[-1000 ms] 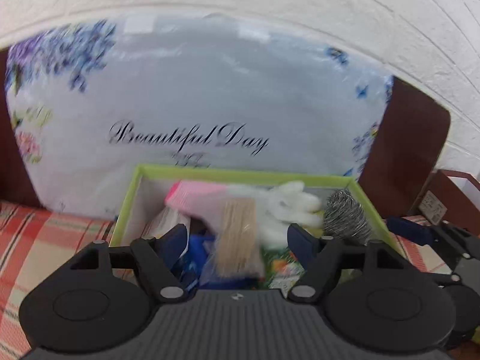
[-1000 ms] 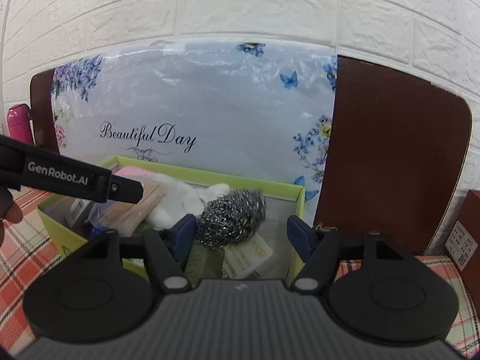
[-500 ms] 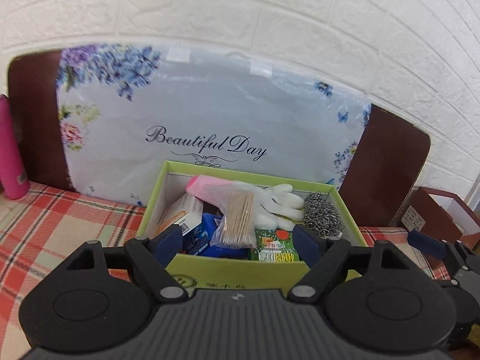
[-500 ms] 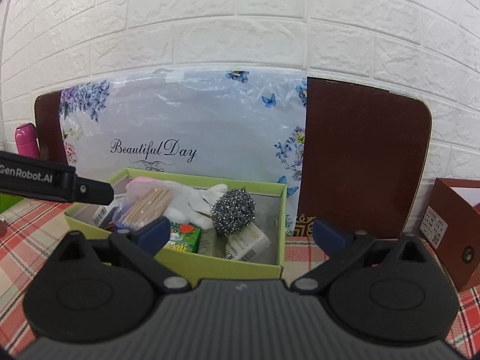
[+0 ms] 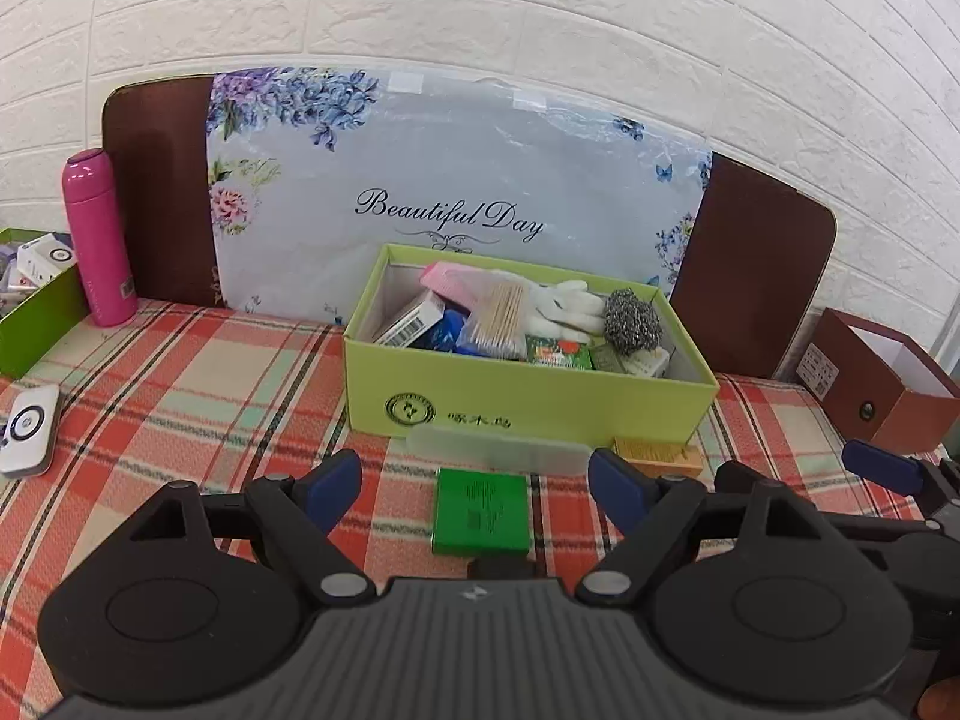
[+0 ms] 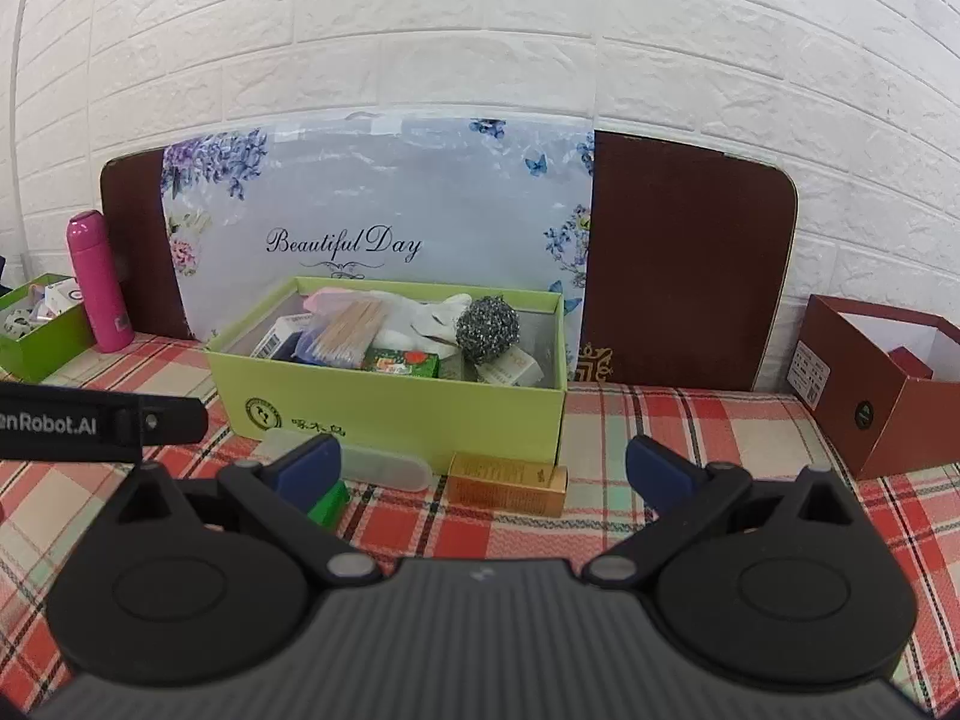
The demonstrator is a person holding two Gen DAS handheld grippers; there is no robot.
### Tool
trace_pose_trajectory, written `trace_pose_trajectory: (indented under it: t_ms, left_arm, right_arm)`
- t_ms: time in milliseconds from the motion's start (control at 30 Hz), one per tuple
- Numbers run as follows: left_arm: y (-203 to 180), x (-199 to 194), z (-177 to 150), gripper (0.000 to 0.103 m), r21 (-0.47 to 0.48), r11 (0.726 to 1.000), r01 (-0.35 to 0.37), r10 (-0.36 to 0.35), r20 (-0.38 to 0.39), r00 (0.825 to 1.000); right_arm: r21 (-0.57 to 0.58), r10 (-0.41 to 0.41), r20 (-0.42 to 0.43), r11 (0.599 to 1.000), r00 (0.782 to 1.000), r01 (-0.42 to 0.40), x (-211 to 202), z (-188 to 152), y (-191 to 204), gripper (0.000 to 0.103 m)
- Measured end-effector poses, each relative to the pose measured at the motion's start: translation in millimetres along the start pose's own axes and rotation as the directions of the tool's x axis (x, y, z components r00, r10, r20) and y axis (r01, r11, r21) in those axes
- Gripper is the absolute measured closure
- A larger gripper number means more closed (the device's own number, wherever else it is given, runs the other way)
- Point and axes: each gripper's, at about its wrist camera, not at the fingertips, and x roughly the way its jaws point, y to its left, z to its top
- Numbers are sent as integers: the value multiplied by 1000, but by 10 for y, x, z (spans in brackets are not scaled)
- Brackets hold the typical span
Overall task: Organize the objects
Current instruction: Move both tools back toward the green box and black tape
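Observation:
A lime-green box [image 5: 528, 402] [image 6: 390, 402] stands on the checked tablecloth, filled with a toothpick bag [image 5: 498, 315], a white glove [image 5: 570, 300], a steel scourer [image 5: 633, 321] and small packets. In front of it lie a frosted plastic case [image 5: 498, 450] [image 6: 384, 465], a green box [image 5: 482, 513] [image 6: 329, 507] and a gold box [image 5: 660, 456] [image 6: 507, 483]. My left gripper [image 5: 474, 483] is open and empty, just short of the green box. My right gripper [image 6: 483, 468] is open and empty, facing the gold box.
A floral "Beautiful Day" board [image 5: 456, 192] and a brown board [image 6: 690, 264] lean on the brick wall. A pink bottle [image 5: 99, 240] and another green box [image 5: 36, 312] stand at left, a white device [image 5: 27, 429] lies nearby. A brown open box [image 6: 882, 378] stands at right.
Both grippers have drawn back from over the lime-green box toward the front of the table. The items lying in front of the box have come into view. Both stay open.

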Motion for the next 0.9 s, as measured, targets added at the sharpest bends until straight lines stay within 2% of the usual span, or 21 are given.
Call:
trace_pose_trajectory:
  t_ms: [300, 567, 767, 900]
  left_arm:
    - [77, -185, -143, 17, -1, 1000, -30, 30, -2, 1000]
    - [98, -195, -221, 17, 0, 999, -42, 42, -22, 999]
    - [122, -87, -285, 17, 5, 999, -48, 48, -55, 997]
    - [108, 141, -425, 17, 14, 1000, -26, 27, -104, 994]
  right_arm:
    - [23, -22, 0, 999, 1000, 22, -194, -110, -21, 0]
    - [22, -19, -13, 1000, 1000, 20, -194, -184, -21, 0]
    - [17, -7, -32, 1000, 999, 7, -130, -279, -83, 0]
    - [21, 2, -84, 1000, 996, 0, -39, -460, -208, 0]
